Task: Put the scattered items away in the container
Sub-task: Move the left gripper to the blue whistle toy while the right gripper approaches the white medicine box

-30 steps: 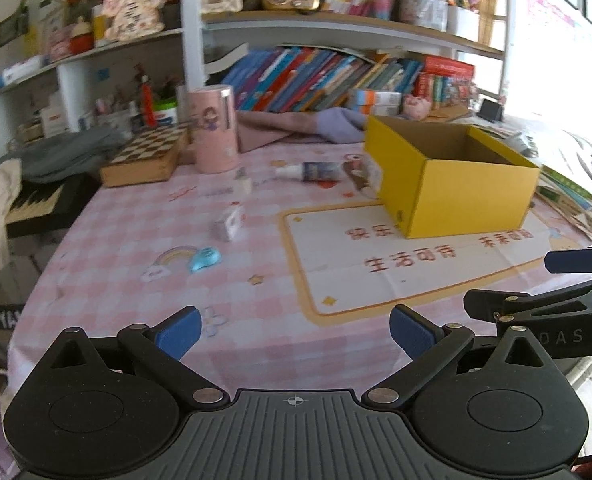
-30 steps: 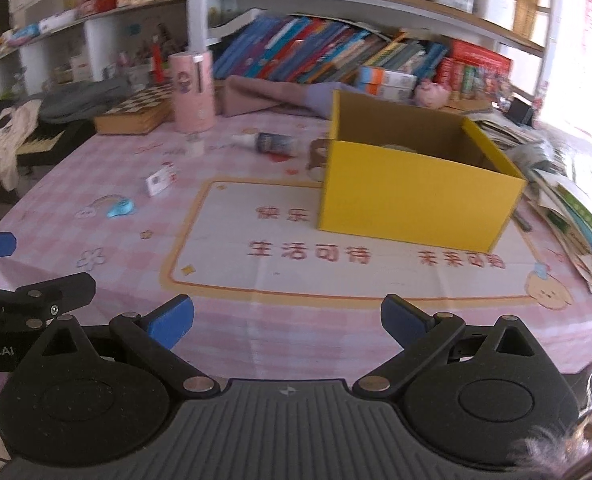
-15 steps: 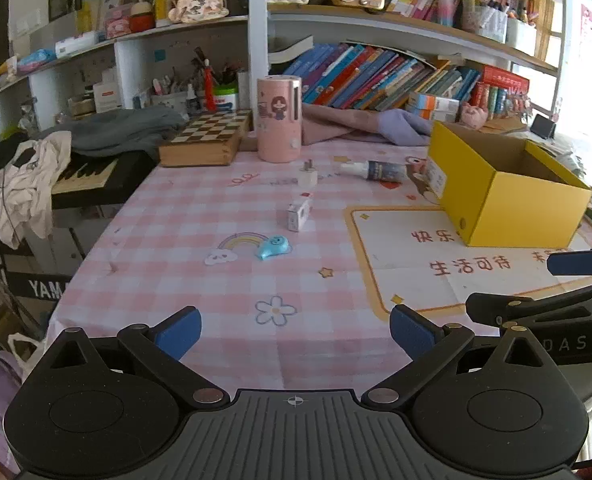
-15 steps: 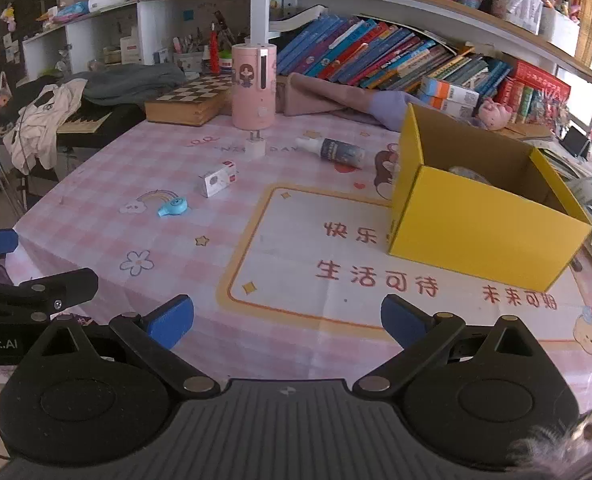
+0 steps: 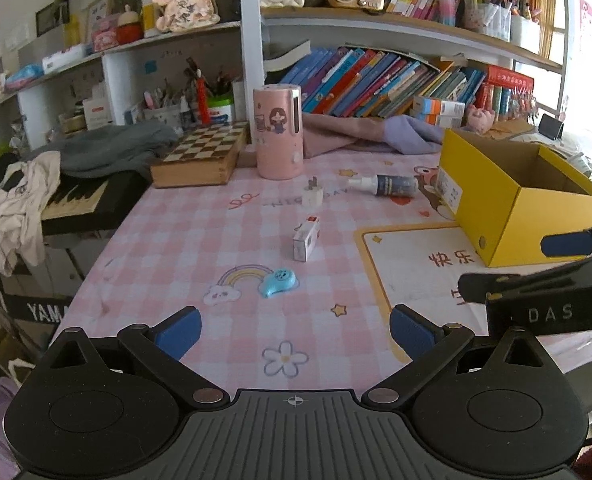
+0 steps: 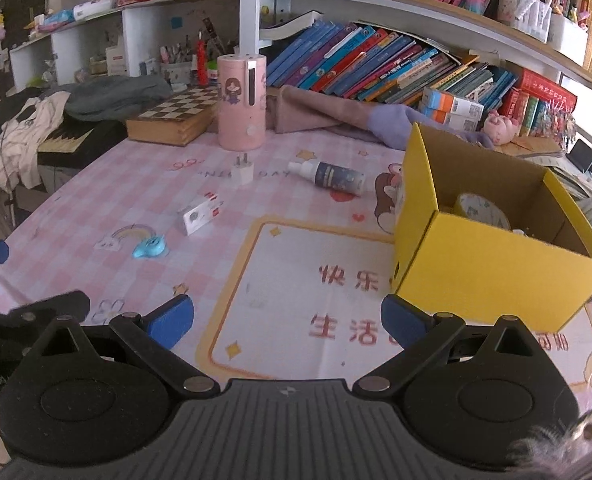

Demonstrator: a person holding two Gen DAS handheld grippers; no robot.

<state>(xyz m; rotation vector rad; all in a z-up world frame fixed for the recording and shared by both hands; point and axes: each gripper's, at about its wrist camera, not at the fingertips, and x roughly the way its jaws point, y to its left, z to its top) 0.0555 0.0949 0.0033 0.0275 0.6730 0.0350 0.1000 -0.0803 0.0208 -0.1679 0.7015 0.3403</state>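
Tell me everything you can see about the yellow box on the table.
The yellow box is open-topped cardboard, yellow outside and plain brown inside, with a white label on one short end. It stands upright on the pink checked tablecloth, partly over the printed mat. A roll of tape leans inside it. Neither gripper touches it.

A tall pink cylindrical canister [image 5: 278, 132] stands far on the table, beside a wooden chessboard box [image 5: 199, 155] at left.

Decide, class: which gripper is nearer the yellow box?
Right. The right gripper hovers just short of the yellow box, near its front corner; the left gripper sits further off, toward the small blue item.
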